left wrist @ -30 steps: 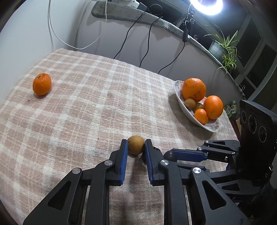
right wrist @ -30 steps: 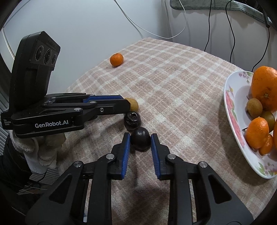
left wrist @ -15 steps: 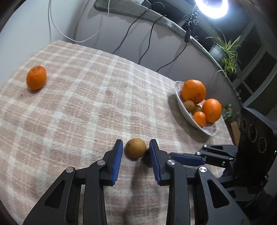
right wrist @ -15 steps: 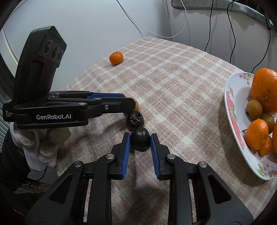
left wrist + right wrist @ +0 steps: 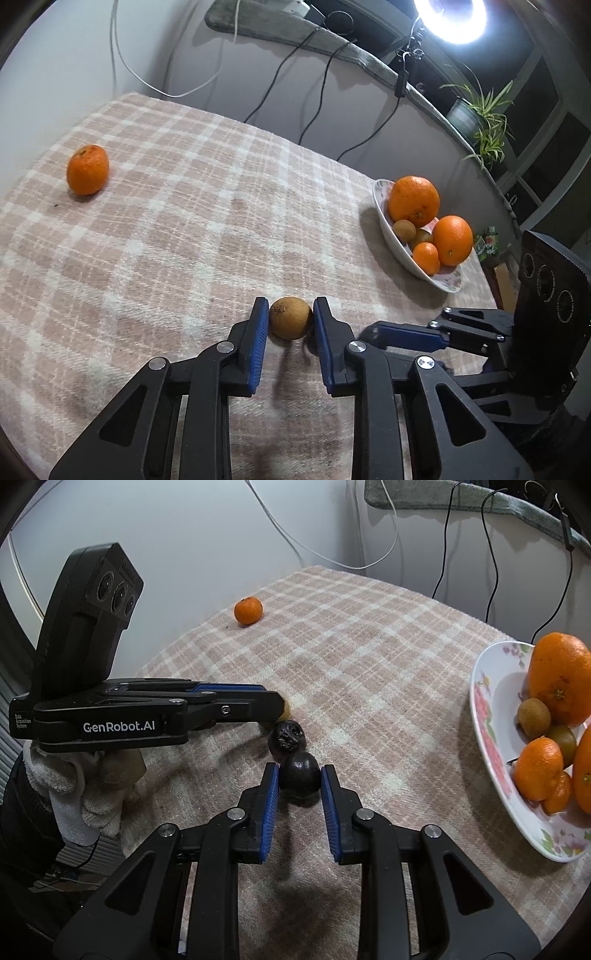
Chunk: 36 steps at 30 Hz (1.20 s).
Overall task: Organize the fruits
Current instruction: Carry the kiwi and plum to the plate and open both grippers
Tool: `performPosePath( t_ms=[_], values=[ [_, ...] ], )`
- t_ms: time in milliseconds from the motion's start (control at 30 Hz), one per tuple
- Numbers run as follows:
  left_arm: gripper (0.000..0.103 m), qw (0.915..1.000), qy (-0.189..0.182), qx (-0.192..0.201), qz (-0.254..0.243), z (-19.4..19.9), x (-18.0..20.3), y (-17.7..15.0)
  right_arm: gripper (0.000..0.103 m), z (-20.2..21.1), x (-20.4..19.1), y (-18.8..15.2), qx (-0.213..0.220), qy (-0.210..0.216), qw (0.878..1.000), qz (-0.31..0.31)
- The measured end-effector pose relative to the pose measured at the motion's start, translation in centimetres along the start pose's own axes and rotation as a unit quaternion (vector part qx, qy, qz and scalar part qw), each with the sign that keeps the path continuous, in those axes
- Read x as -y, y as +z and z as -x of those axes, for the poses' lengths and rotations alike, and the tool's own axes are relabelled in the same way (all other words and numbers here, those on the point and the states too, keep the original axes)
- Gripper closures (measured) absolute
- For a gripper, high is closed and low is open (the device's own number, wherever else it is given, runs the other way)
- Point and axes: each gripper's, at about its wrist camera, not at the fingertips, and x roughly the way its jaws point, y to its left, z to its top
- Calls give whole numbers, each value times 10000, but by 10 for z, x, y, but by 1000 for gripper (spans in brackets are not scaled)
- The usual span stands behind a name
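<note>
A small brown fruit (image 5: 290,318) is bracketed on the plaid surface (image 5: 184,229) by the left tongs (image 5: 290,319), held apart; a black fruit (image 5: 299,780) likewise by the parted right tongs (image 5: 299,781). If closed off-centre, either could be squirted toward its wrinkled neighbour (image 5: 287,736), away from the bowl (image 5: 487,746).

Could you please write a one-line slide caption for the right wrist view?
Right gripper brackets a dark round fruit on the plaid cloth; left gripper reaches in beside it; fruit plate at right.
</note>
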Motion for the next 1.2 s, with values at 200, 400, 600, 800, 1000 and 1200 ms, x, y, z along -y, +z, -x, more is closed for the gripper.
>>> performPosePath(
  t_ms=[200,400,600,800,1000,1200],
  values=[
    [80,9999,-49,119,-23,7,4,5,79,15,5,-2,178,-106,9998,-37],
    [80,9994,-191,211,-200,7,22,16,79,40,18,-6,416,-295,9986,-170],
    [80,9982,-392,203,-395,-3,44,24,79,65,37,-11,607,-544,9961,-339],
    [80,9968,-530,175,-576,-17,67,31,79,82,60,-16,727,-755,9930,-551],
    [80,9958,-603,134,-681,-31,83,40,79,89,75,-22,761,-884,9909,-672],
    [80,9950,-627,104,-768,-43,96,47,79,88,83,-21,781,-933,9901,-697]
  ],
)
